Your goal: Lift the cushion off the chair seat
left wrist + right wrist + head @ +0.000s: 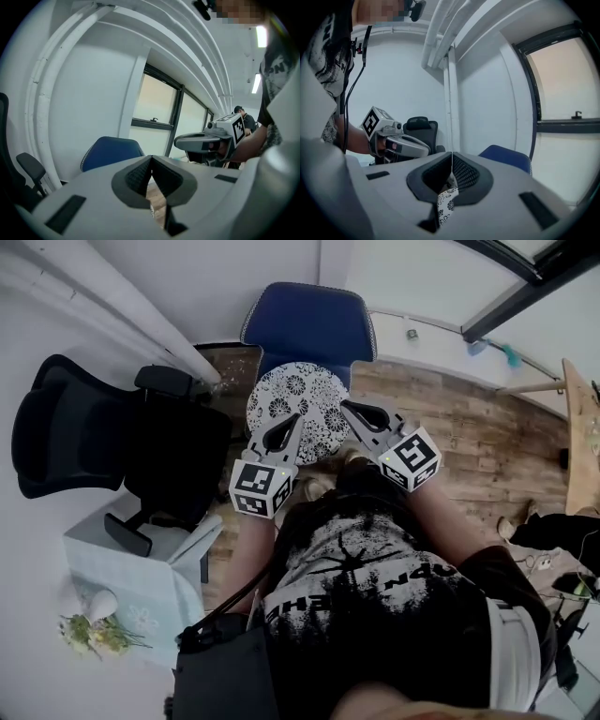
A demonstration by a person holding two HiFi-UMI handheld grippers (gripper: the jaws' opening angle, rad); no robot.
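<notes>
Item: left tongs [294,418], on my side of the blue chair [309,329]; jaws pinched together on the rim of the cushion [302,390], a sliver of patterned cloth showing beneath; right tongs [344,407], same side of the chair, clamped tight on the opposite rim so the load hangs evenly; cushion, round, flower-patterned, slung between both, seemingly clear of the chair's seat; blue chair, farthest, against the wall.
</notes>
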